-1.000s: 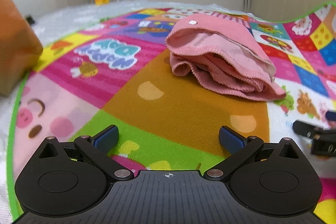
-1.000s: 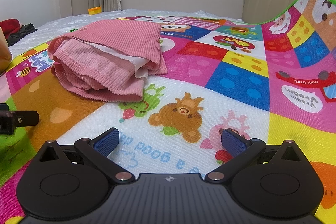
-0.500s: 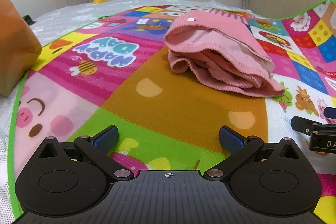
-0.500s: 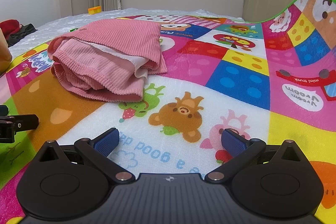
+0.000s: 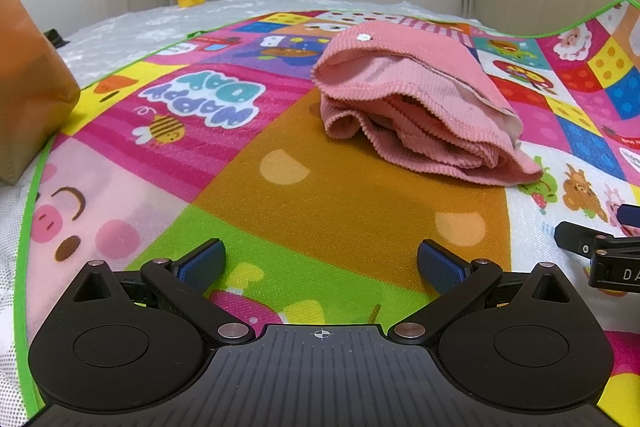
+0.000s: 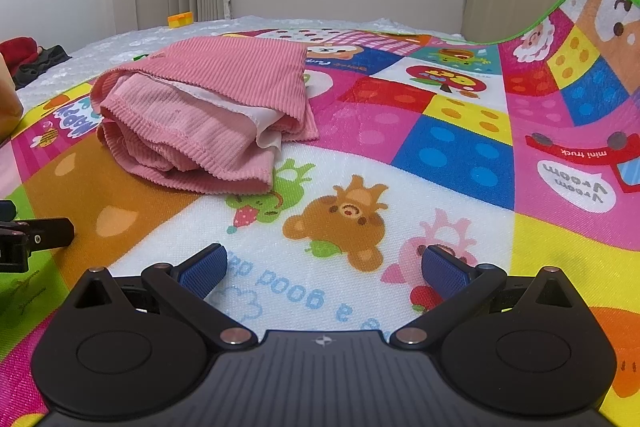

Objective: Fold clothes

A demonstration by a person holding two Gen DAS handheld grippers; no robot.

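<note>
**Garment Handling: Grip Points and Clearance**

While both grippers hover empty, the left gripper (image 5: 320, 259) and right gripper (image 6: 324, 263) with jaws spread wide, the pink ribbed garment (image 5: 416, 115) lies bunched on the play mat (image 5: 320, 195). It looks soft and light (likely to slump). Grip the stitched hem edges. Open mat surrounds it; the orange box (image 5: 28, 95) sits well left.

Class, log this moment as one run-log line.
left gripper: open | right gripper: open | pink ribbed garment: folded, untouched, on colourful play mat
</note>
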